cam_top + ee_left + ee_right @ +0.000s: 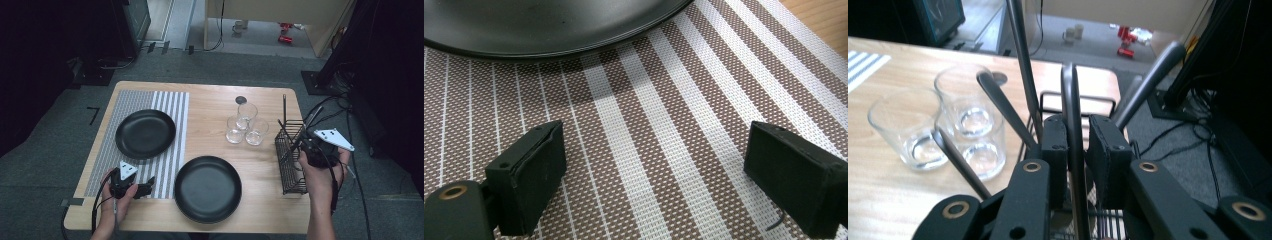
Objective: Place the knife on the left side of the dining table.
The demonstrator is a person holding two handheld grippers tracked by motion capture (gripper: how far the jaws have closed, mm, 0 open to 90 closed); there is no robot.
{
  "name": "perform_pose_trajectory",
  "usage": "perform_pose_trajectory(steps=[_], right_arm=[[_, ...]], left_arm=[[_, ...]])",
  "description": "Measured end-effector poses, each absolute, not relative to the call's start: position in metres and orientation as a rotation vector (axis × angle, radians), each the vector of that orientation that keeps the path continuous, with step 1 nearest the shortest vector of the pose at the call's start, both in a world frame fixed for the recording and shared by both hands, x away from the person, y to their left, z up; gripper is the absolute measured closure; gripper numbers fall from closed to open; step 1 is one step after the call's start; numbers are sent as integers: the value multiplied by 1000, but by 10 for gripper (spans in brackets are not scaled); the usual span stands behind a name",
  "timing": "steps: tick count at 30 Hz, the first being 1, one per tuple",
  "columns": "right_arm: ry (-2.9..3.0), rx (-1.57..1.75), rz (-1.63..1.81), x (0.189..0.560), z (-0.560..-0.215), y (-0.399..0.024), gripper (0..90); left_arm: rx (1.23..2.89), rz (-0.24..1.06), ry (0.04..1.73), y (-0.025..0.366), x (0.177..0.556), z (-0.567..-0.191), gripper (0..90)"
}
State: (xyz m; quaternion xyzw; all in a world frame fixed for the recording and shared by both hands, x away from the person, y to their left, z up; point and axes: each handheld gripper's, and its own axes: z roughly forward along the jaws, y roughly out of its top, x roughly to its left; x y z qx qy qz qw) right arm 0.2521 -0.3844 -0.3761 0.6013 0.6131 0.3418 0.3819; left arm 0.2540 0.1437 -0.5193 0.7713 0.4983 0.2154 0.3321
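black pads of our right gripper (pixel 1079 150) stand close on either side of a thin dark utensil handle (pixel 1071 95), nearly shut on it. whether they truly press it we cannot tell: a sliver of gap seems to remain on the right side. the handle rises upright between the jaws out of the wire caddy (pixel 291 160), which stands at the right edge of the table (pixel 210 100), in front of our right hand (pixel 320 172).

other handles crowd the same caddy: a tall rod (pixel 1020 60) just left of the jaws, a rounded handle (pixel 1000 107) leaning toward the glasses (pixel 955 120), and a thicker grey one (pixel 1153 75) tilting away to the right. we judge the main risk to be here. if we lift with a loose grip the handle may slip back into the caddy, and if we pull at a slant the neighbours could snag, drag out, or tip the light caddy toward the three glasses nearby.

our left gripper (pixel 651 170) rests low over the striped placemat (pixel 664 130) with jaws wide apart and nothing between them, near the rim of a black plate (pixel 549 30). a second black plate (pixel 207 187) lies on the bare wood in front of us, between the two hands.
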Motion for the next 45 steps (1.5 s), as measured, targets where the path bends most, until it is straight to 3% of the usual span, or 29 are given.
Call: perform_pose_trajectory(steps=[24, 45], right_arm=[[1623, 1549, 816, 239, -385, -395, 847], [1420, 1471, 1099, 213, -380, -412, 850]], left_arm=[[2015, 563, 1302, 144, 254, -519, 97], [2015, 563, 1302, 144, 254, -519, 97]])
